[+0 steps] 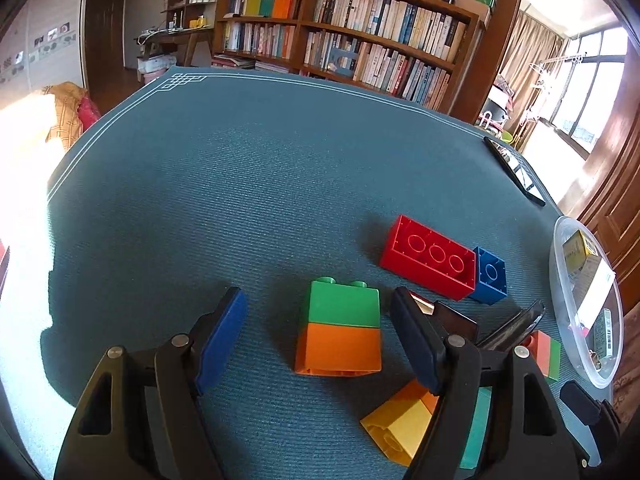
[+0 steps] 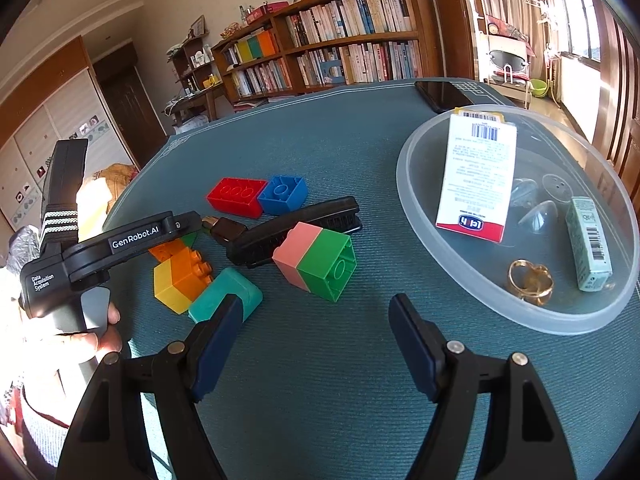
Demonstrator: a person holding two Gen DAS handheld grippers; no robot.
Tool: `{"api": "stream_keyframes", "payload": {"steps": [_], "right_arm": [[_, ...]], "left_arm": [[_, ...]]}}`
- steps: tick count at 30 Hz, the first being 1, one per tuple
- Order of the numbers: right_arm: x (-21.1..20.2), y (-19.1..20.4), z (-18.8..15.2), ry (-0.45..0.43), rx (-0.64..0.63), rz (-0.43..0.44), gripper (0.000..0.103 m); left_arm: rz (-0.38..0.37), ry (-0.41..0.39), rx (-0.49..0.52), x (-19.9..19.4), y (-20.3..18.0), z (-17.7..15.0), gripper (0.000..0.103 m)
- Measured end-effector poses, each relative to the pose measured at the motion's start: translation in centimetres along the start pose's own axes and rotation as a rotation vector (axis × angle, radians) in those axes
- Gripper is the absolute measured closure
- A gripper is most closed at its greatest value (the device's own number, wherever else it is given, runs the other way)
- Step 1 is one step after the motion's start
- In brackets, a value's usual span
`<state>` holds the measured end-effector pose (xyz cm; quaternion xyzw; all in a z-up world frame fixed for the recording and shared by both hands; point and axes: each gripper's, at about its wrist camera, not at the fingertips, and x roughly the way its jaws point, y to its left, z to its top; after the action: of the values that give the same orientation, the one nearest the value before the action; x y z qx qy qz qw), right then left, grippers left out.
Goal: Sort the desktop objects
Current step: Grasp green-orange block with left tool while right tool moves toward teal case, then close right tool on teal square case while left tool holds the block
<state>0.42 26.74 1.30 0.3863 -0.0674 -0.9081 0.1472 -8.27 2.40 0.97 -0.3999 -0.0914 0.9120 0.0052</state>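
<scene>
Sorting partly done. The clear plastic bowl (image 2: 416, 200), ahead and to the right of the right gripper (image 2: 316, 344), already holds small items: a white-and-red packet (image 2: 476, 184), a pale green box (image 2: 590, 244), a gold ring (image 2: 530, 282) and some clear plastic pieces (image 2: 538, 216). The toy bricks remain loose on the teal table mat (image 1: 220, 184).

The left gripper (image 1: 320, 340) has its fingers spread wide and grips nothing; a green-and-orange brick stack (image 1: 340, 330) lies on the mat between the two blue pads, touching neither. Beyond its right finger lie a red brick (image 1: 430, 256) and a blue brick (image 1: 488, 276), side by side with their hollow undersides showing. Under that finger a yellow-and-orange brick stack (image 1: 400, 424) shows.

The right gripper likewise stands released and empty, over bare mat. Just beyond its fingertips lies a pink-and-green brick stack (image 2: 316, 258); by its left finger, a teal block (image 2: 226, 296). A black brush (image 2: 296, 228) lies behind the stack, and a dark phone (image 2: 444, 94) rests far ahead.

Judged remaining: all the bricks, the teal block and the brush; the left gripper appears placed to take the green-and-orange stack.
</scene>
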Motion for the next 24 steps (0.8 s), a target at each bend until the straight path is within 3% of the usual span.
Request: {"api": "stream_keyframes", "payload": {"steps": [2, 5, 17, 24], "right_arm": [[0.1, 0.2, -0.1, 0.003, -0.008, 0.007, 0.024], [0.2, 0.5, -0.2, 0.01, -0.022, 0.018, 0.024], [1.7, 3.3, -0.8, 0.061, -0.148, 0.062, 0.024], [3.7, 5.0, -0.7, 0.091, -0.231, 0.042, 0.024]], "left_arm": [[0.01, -0.008, 0.011, 0.0, 0.0, 0.1, 0.048], [-0.034, -0.007, 0.002, 0.0, 0.1, 0.1, 0.065], [-0.032, -0.061, -0.058, -1.2, 0.9, 0.9, 0.066], [-0.042, -0.064, -0.084, -1.3, 1.4, 1.0, 0.066]]}}
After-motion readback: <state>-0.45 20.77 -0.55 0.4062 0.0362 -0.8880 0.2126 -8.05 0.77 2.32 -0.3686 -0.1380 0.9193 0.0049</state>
